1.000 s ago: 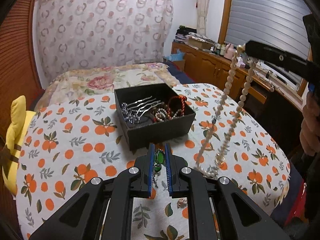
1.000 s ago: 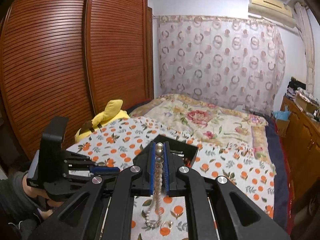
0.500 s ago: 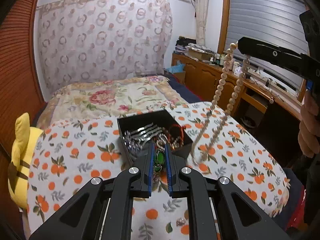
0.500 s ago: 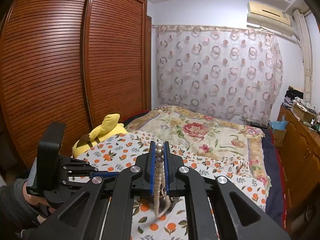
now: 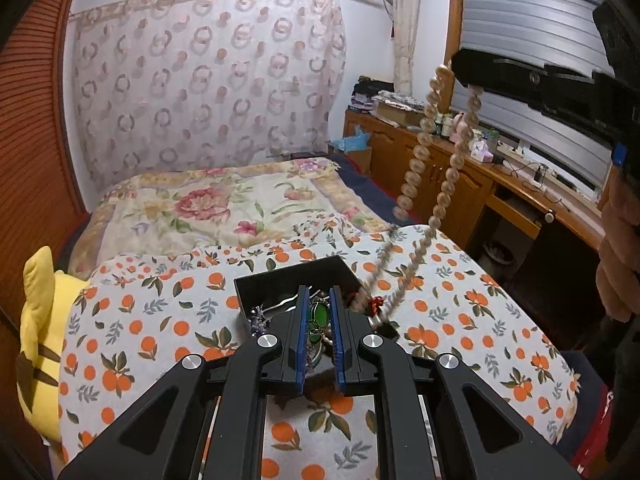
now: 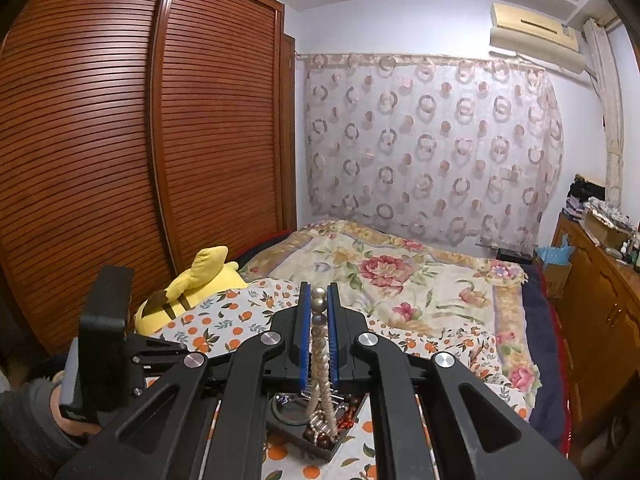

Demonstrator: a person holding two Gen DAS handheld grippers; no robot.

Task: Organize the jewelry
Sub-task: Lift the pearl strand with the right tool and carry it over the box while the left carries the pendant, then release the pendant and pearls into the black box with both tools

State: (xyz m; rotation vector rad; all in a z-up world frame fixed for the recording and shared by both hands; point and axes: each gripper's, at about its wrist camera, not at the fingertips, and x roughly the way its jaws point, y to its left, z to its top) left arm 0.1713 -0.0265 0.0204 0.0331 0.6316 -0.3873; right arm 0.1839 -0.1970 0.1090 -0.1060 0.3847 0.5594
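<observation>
Since a second ago both hand-held grippers have risen above the bed, so the black box [image 5: 280,280] now sits lower and smaller in the left wrist view, partly hidden behind the left fingers, and the bead necklace no longer pools on the orange-print cloth [image 5: 132,320] but hangs free. The left hand-held gripper [image 5: 319,312] is clenched on a green-stone piece of jewelry [image 5: 319,314], its blue pads pressing the stone from both sides, directly over the near side of the box. The right hand-held gripper [image 6: 319,304] is clenched on a pearl necklace [image 6: 320,344], gripping it near the top beads; the two strands drop down from the pads and their lower ends dangle into the box [image 6: 296,432], among dark red beads and other small pieces. In the left wrist view the same necklace [image 5: 420,156] hangs as two strands from the right hand-held gripper [image 5: 460,68] at upper right, blurred toward the bottom where it reaches the far right corner of the box. A hand [image 5: 616,248] shows at the right edge. The box stands on the orange-print cloth, with a yellow plush toy [image 5: 36,320] at the cloth's left edge, a flowered quilt [image 5: 224,208] beyond, and a wooden wardrobe [image 6: 140,140] to the left.
</observation>
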